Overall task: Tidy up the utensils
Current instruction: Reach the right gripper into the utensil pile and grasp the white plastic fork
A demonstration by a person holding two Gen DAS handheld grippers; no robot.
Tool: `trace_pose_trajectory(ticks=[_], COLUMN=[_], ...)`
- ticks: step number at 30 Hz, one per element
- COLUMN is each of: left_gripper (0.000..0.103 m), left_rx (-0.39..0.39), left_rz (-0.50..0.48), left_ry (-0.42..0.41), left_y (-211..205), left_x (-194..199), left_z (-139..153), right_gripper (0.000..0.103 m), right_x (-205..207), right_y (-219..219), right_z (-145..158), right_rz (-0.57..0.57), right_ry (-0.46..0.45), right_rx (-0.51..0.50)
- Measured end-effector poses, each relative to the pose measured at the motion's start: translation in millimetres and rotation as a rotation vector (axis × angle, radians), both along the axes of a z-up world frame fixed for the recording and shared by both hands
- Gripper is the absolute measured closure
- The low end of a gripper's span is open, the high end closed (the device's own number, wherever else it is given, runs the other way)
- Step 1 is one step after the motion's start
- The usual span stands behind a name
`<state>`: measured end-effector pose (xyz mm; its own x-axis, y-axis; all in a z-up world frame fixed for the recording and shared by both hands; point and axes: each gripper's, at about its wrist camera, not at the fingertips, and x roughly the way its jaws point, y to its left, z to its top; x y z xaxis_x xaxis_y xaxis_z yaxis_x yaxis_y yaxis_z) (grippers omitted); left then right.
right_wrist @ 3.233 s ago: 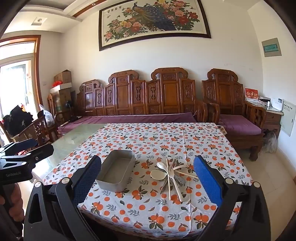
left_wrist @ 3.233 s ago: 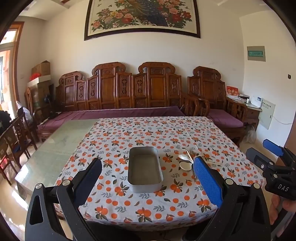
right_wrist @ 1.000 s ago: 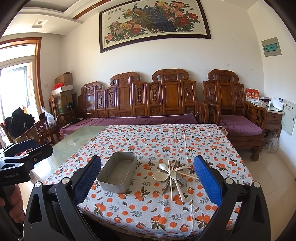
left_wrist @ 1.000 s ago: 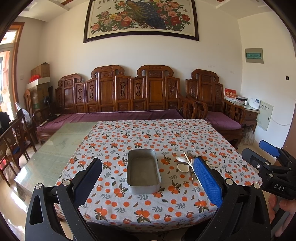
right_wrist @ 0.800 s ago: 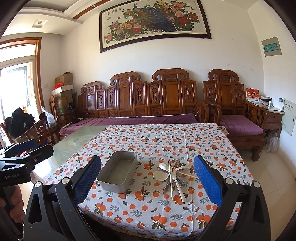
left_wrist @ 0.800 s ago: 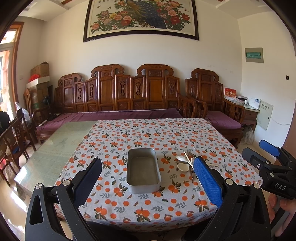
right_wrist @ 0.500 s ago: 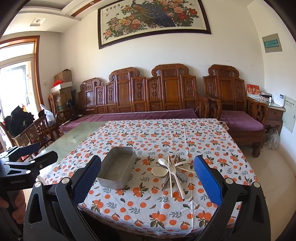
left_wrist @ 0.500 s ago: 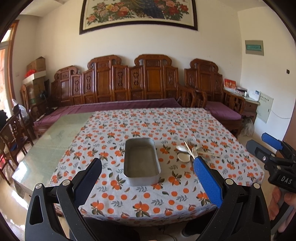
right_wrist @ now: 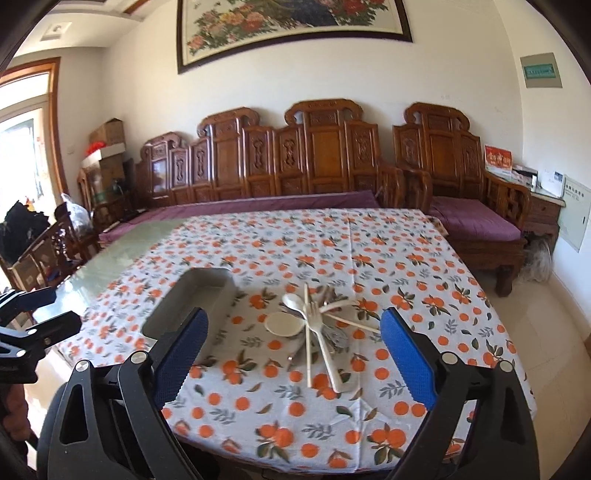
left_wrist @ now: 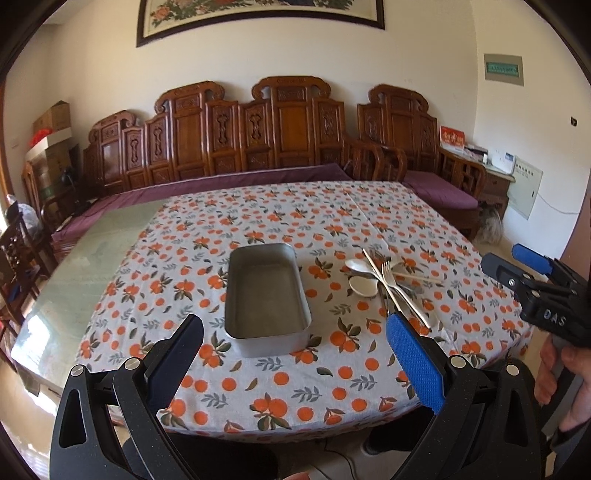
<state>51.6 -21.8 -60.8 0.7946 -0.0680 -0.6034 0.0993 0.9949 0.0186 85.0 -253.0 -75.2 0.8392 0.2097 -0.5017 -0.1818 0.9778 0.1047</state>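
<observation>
- Nearest the camera, the left gripper [left_wrist: 293,345] hangs over the table's front edge, its black, blue-padded fingers [left_wrist: 413,356] spread wide with nothing between them.
- The right gripper [right_wrist: 291,341], of the same black-and-blue build, has its jaws wide but closing, and nothing is gripped; a person's hand [left_wrist: 567,384] holds its handle at the edge of the left wrist view.
- Under both lies a white tablecloth printed with oranges and green leaves [left_wrist: 258,387], covering most of the table.
- On the cloth stands an empty rectangular grey metal tray [left_wrist: 266,293], long side running away from the viewer.
- Just beside the tray, to its right and apart from it, lies a crossed heap of pale utensils [right_wrist: 317,325]: a cream plastic fork [right_wrist: 319,338], white spoons [right_wrist: 291,308] and wooden chopsticks [right_wrist: 307,332], with metal pieces beneath.
- Beyond the table stands a carved dark-wood bench with purple cushions [left_wrist: 258,147].
- On the white wall above hangs a dark-framed floral painting [right_wrist: 291,26].
</observation>
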Motion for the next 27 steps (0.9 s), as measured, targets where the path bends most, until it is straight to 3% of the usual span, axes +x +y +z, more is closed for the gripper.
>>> trace_pose_trajectory(ticks=[11, 17, 27], left_gripper=[0.007, 0.007, 0.007], left_rx=[-0.003, -0.004, -0.004], left_rz=[-0.058, -0.097, -0.146], left_ry=[0.060, 0.056, 0.113], left_y=[-15.4, -27.7, -49.7], left_x=[42.6, 58.1, 84.2], left_z=[-24.6, -30.6, -58.0], right_gripper=[0.035, 0.057, 0.076], right_x=[58.6, 91.3, 141.3], right_y=[-21.7, -13.8, -13.2], right_z=[-47.7, -76.3, -135.7], right_rz=[0.023, 0.065, 0.150], right_ry=[0.088, 0.163, 0.314], right_rx=[-0.016, -0.062, -0.055])
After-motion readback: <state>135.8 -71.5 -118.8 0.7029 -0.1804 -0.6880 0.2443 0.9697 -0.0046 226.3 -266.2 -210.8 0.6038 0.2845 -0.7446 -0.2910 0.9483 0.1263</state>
